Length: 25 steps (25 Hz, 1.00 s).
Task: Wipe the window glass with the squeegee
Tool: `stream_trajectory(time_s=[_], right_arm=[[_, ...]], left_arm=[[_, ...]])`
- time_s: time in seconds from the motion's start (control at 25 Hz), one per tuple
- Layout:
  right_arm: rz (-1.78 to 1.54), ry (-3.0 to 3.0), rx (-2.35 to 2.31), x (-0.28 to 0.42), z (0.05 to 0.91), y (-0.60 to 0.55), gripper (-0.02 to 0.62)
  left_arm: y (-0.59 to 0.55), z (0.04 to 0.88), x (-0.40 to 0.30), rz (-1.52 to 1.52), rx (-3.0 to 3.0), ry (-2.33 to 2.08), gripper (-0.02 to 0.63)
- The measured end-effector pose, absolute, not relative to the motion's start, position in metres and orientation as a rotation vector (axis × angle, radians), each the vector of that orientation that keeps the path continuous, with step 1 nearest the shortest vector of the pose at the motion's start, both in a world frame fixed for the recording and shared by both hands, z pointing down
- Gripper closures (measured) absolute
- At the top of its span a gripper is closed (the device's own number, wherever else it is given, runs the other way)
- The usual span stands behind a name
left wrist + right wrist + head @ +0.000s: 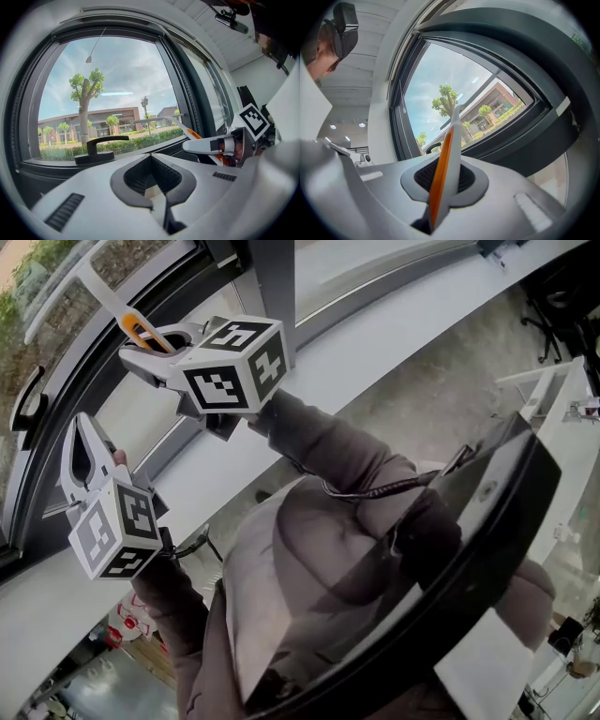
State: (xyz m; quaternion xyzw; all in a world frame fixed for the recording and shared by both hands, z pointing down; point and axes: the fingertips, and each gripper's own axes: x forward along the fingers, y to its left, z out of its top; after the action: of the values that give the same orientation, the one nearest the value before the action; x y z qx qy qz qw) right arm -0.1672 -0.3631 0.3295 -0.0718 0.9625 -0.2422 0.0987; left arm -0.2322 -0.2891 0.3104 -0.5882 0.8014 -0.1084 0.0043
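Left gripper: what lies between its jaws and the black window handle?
Nothing. In the left gripper view the stretch from the left gripper to the window handle is bare; the squeegee stands off to the right.

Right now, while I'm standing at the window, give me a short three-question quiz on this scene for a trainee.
1. True or false: the right gripper is closed on the orange and white squeegee.
2. The left gripper holds: A) a cloth, B) nothing, C) a spray bottle.
3. What colour is the window handle on the lower frame?

Key: 1 true. 2 B. 3 black.
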Motion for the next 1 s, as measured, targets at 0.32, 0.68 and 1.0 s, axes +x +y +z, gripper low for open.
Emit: stream_trajectory(time_s=[0.32, 0.68, 1.0], right_arm=[[-0.737, 2.868, -0.207, -0.167, 0.340, -0.362, 0.572], [-0.807, 2.880, -0.225, -0.165, 0.359, -0.359, 0.574], [-0.869, 2.893, -0.220, -0.164, 0.376, -0.357, 0.575]], left_arm=[[-0.287, 0.314, -0.231, -0.339, -1.837, 2.517, 0.604], [-0.283, 0.327, -0.231, -0.382, -1.859, 2.540, 0.604], [-0.282, 0.330, -0.228, -0.386, -1.862, 2.545, 0.604]])
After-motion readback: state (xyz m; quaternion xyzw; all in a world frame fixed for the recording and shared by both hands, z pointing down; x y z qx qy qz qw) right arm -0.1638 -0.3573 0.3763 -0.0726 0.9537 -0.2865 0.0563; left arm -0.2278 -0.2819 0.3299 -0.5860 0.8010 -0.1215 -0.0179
